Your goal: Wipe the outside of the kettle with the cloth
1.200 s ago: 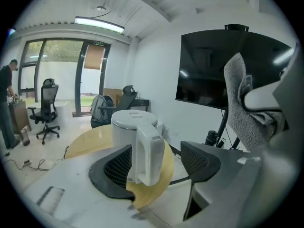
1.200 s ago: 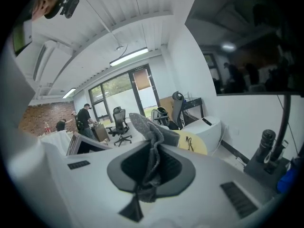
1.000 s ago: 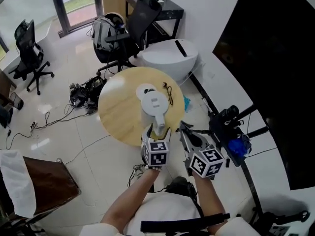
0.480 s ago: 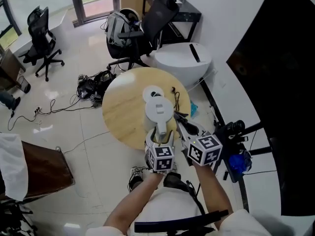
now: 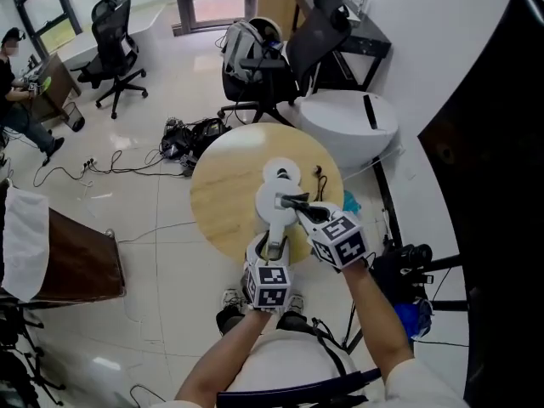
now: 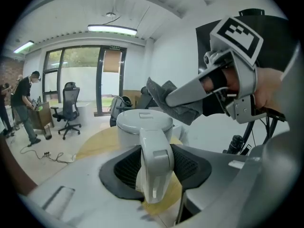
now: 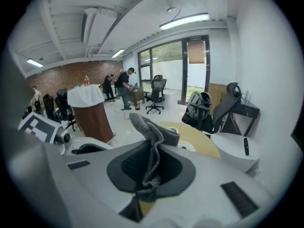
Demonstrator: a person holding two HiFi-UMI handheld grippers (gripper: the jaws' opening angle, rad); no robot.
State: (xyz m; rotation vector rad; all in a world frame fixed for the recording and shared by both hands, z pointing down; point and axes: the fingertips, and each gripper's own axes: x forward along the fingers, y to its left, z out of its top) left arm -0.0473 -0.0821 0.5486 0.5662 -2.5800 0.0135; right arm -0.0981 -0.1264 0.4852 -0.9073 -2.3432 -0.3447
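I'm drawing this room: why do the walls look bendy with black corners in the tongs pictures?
Left gripper view: the wide-angle lens bows the ceiling light and blackens the corners. Right gripper view: the same bending. Head view: the kettle and round table look sharp.

- The left half of the table lies bare, so you have open room to reach the kettle from that side.
- Just behind the kettle, the white base blocks a low pass on the far side.
- Your left gripper fills the near side; its jaws have just been closing on the handle.
- Your right gripper, clamped on the cloth, crowds the kettle's top and right.
- A small black cord lies near the right rim.
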